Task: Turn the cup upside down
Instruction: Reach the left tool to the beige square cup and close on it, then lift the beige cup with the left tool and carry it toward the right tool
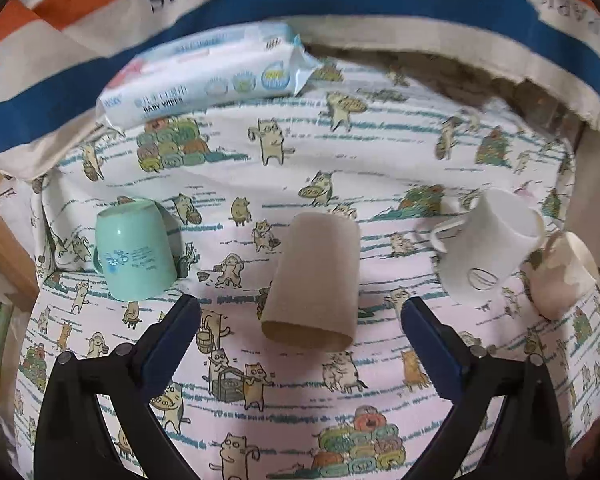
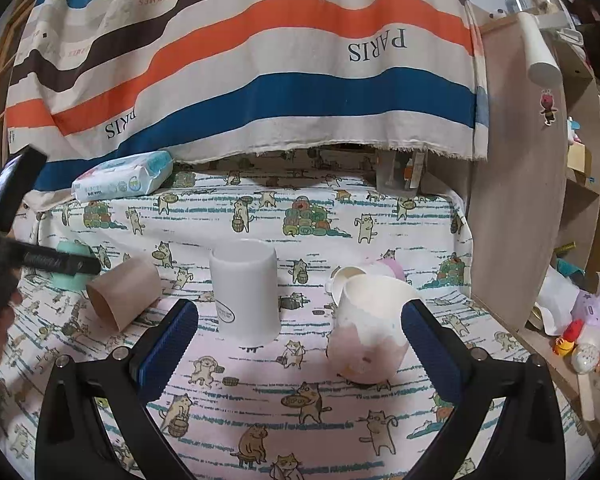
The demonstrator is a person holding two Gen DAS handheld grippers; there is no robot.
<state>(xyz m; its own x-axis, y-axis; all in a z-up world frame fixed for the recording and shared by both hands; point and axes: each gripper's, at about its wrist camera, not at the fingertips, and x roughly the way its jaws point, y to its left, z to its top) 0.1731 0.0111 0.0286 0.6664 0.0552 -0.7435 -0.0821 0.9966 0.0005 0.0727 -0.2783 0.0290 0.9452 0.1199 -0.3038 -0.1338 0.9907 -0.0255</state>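
Note:
Several cups stand on the cat-print tablecloth [image 1: 300, 400]. In the left wrist view a brown cup [image 1: 314, 280] stands upside down just ahead of my open left gripper [image 1: 300, 312]. A mint cup [image 1: 134, 250] stands upside down to its left. A white mug [image 1: 486, 248] and a pink-and-cream cup [image 1: 560, 276] are to the right. In the right wrist view the white mug [image 2: 245, 290] stands upright and the pink-and-cream cup [image 2: 370, 328] stands upright by the right finger of my open, empty right gripper [image 2: 300, 314]. The brown cup [image 2: 122, 294] and mint cup [image 2: 70, 266] are at left.
A pack of baby wipes [image 1: 204, 76] lies at the back left. A striped cloth [image 2: 260, 60] hangs behind the table. Another pink cup [image 2: 382, 270] sits behind the pink-and-cream one. A wooden shelf [image 2: 520, 160] with toys stands at right. The left gripper's body [image 2: 8, 240] shows at the far left.

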